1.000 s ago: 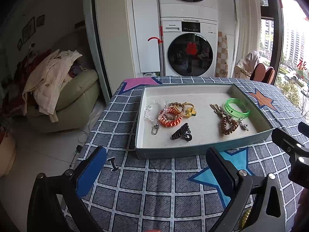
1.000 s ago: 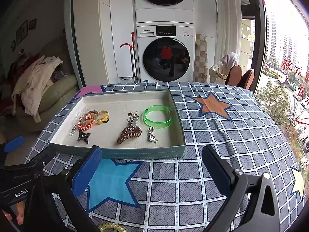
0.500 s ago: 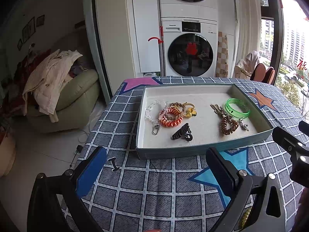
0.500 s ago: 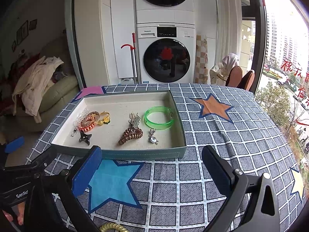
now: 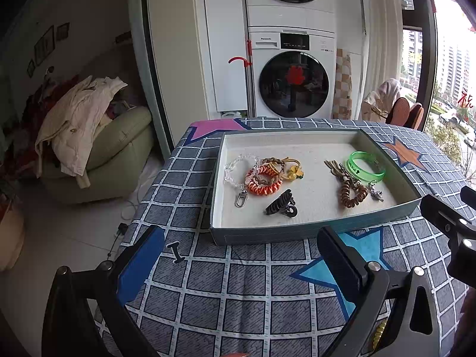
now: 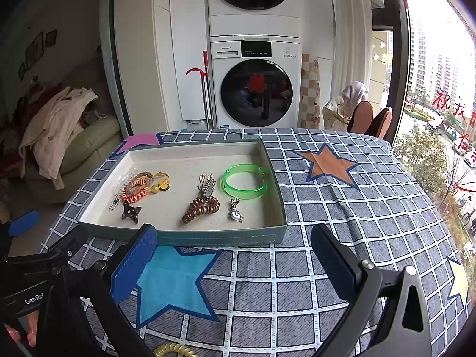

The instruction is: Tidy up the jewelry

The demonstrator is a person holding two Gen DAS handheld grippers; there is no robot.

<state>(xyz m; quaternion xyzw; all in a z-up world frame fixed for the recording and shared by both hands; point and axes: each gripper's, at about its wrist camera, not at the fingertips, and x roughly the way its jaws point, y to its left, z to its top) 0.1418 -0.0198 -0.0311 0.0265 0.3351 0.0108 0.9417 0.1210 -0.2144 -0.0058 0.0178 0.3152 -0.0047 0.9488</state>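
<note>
Nothing's really moved in the last second, both the left claw (image 5: 238,255) and right claw (image 6: 232,250) still hover wide and empty over the worktop (image 6: 342,208), most jewelry's already in the tray (image 6: 208,236) just ahead, but a yellow coil hair tie (image 6: 175,351) waits below the right claw.

Stacked washers (image 6: 255,83) (daylit window (image 6: 437,68) right)

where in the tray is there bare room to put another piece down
The tray is bare along its far wall and in the middle strip between the black hair clip and the brown coil. The left cluster around the orange bracelet is crowded.
</note>
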